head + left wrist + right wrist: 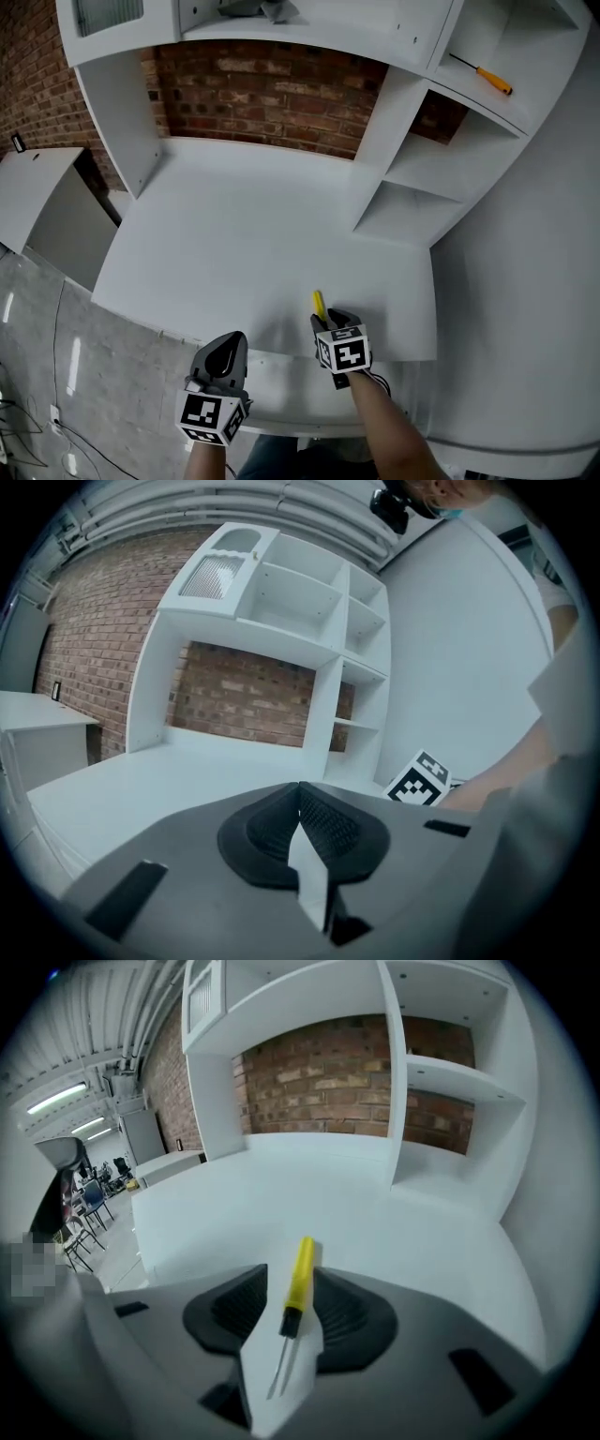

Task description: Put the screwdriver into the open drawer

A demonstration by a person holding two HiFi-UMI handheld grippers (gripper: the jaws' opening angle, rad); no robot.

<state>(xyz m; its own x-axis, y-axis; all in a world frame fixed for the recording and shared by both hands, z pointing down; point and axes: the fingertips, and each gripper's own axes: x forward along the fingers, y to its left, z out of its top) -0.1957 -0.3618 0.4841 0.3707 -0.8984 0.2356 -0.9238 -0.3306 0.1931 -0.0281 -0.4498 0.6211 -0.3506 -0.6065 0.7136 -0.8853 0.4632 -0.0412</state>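
Right gripper: jaws apart, straddling yellow screwdriver, not clamped on it.
Screwdriver: lying flat on white surface.
Left gripper: clenched, empty.

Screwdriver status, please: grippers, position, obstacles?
Left gripper shut, empty. Right gripper open around yellow screwdriver on desk. Nothing blocks it; drawer not in view.

Screwdrivers, that's two: one yellow screwdriver and one orange screwdriver. Grippers, two as well: the left gripper and the right gripper. Each carries one marker cube, so two cubes, a left cube and a right cube. One white desk, with one hutch on top. One low cabinet off to the side. One brick wall behind it all.
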